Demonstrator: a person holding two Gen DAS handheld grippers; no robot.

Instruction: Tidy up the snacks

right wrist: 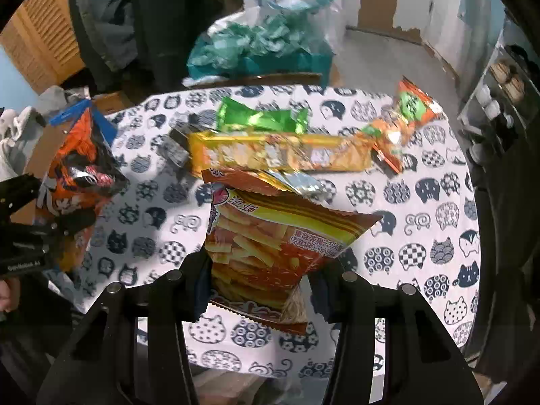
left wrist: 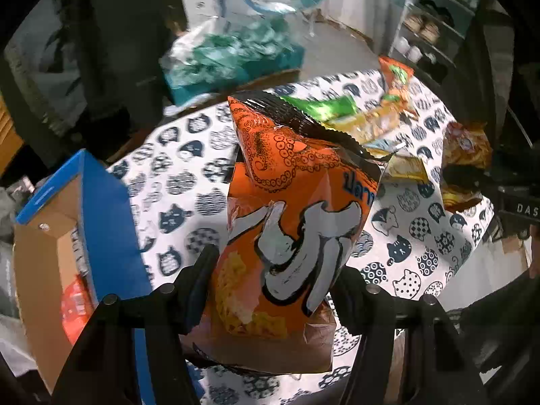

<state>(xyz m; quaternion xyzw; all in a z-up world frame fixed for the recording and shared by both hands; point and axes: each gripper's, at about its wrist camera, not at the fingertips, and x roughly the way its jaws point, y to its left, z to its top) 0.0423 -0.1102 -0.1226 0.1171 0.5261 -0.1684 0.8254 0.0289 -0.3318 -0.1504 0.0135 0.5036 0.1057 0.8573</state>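
Gripping an orange squid bag (left wrist: 287, 222) in the left gripper (left wrist: 273, 290), clamped low on its crinkled foil, clear of the cat-print cloth (left wrist: 422, 236), likely heading for the blue box (left wrist: 98, 209) just beside. Pinching a glossy, puffy fries bag (right wrist: 273, 246) in the right gripper (right wrist: 260, 287), above the table. Leaving green bag (right wrist: 260, 118) and yellow packet (right wrist: 280, 155) lying flat.

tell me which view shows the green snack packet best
Right wrist view: the green snack packet lies unobstructed on the table behind the long yellow pack. The left wrist view shows only a blurred sliver behind the held orange bag.
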